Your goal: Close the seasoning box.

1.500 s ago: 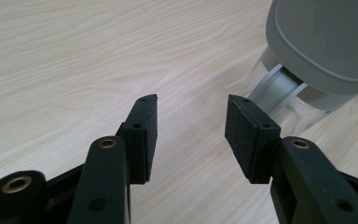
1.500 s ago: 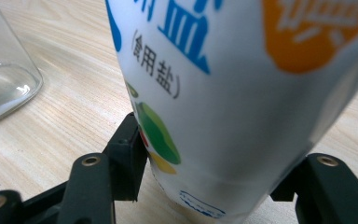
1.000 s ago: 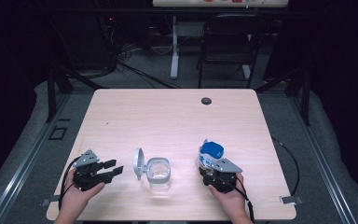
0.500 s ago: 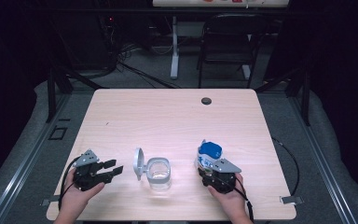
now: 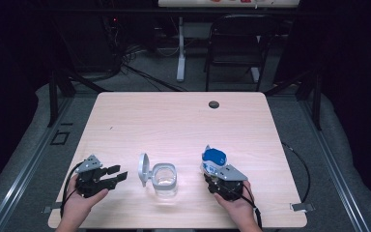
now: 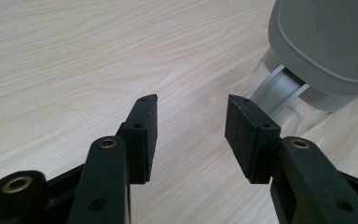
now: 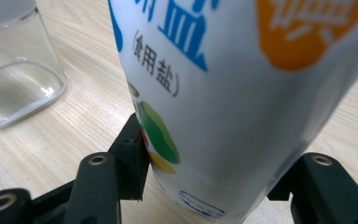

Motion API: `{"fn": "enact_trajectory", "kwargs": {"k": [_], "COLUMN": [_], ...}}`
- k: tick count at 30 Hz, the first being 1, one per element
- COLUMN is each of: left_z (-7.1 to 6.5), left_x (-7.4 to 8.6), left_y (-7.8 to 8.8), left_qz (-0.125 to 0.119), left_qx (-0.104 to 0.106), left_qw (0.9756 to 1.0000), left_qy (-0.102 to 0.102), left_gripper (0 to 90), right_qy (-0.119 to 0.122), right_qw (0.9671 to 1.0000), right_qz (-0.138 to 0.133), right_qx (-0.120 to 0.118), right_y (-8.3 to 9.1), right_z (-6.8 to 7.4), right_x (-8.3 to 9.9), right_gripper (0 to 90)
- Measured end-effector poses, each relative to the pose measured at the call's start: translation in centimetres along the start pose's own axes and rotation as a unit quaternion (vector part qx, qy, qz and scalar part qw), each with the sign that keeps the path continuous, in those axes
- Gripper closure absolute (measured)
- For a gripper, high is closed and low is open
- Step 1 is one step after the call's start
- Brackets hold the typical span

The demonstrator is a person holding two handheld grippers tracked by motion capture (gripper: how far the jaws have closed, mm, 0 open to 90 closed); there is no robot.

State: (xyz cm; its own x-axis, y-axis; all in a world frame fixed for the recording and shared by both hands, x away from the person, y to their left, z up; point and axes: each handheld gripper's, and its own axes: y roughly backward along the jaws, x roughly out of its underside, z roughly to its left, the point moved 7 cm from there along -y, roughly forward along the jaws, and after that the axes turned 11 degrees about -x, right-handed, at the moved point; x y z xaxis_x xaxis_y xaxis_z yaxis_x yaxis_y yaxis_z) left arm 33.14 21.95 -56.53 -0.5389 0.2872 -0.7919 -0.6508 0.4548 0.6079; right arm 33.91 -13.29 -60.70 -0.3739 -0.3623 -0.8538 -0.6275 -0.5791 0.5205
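Hardly anything has shifted since a second ago. The right gripper (image 5: 213,170) sits at the near right of the pale wooden table (image 5: 174,121), its jaws clamped on the lower body of a white salt bottle with a blue cap (image 5: 214,158), which has edged a touch nearer. The left gripper (image 5: 117,175) rests near left as before, jaws parted with nothing between them, just beside the clear glass jar (image 5: 164,178) with its grey hinged lid (image 5: 144,169) flipped up.

Salt bottle (image 7: 242,107) top cut off, rt view.
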Motion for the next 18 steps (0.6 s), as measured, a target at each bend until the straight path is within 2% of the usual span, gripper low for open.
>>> {"fn": "enact_trajectory", "kwargs": {"k": [3,13,18], "left_z": [0.1,0.3,0.4], "left_x": [0.0,-0.1,0.0], "left_y": [0.0,0.3,0.3], "left_qz": [0.0,-0.003,-0.004], "left_qx": [0.0,-0.002,-0.002], "left_qw": [1.0,1.0,1.0], "left_qy": [0.002,0.007,0.009], "left_gripper": [54.3,54.3,54.3], "right_qy": [0.0,0.049,0.077], "right_qw": [1.0,0.9986,0.9965], "right_qz": [-0.002,0.021,0.026], "right_qx": [-0.001,0.003,0.019], "right_y": [0.1,0.2,0.2], "right_z": [0.2,1.3,1.2], "right_x": [-0.3,-1.2,-2.0], "right_gripper": [45.1,45.1,45.1]}}
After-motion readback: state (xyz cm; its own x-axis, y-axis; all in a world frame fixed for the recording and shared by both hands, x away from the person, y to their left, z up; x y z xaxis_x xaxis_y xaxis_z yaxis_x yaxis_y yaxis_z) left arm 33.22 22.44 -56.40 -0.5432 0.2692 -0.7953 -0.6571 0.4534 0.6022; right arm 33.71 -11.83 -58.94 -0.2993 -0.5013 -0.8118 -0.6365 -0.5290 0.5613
